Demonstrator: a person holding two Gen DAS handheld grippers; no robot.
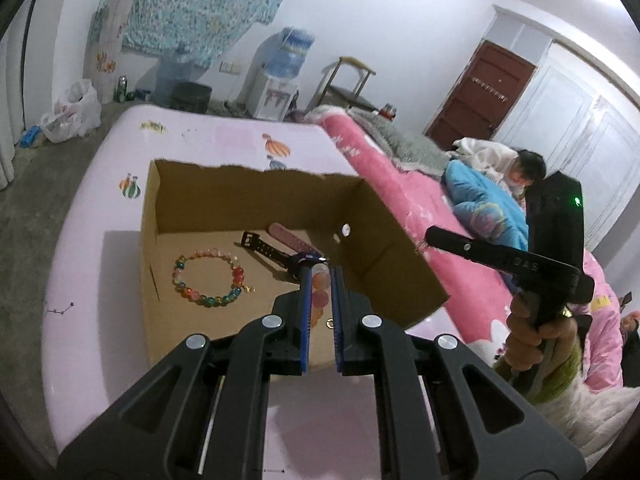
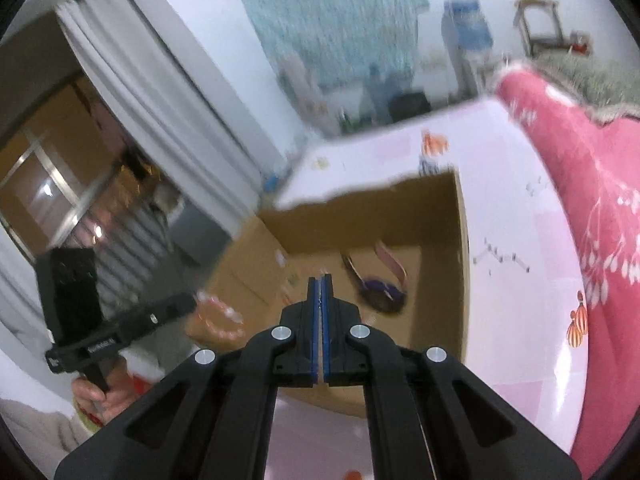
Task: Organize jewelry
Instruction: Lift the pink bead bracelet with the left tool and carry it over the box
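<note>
An open cardboard box stands on a pale pink table. On its floor lie a multicoloured bead bracelet, a black watch strap, a pink strap and a purple piece. My left gripper hovers over the box, shut on an orange-pink bead bracelet that hangs from its tips. My right gripper is shut with nothing in it, above the box's near right corner.
A bed with a pink cover runs along the table's right side, and a person lies on it. A water dispenser and a chair stand by the far wall. White curtains hang at the left.
</note>
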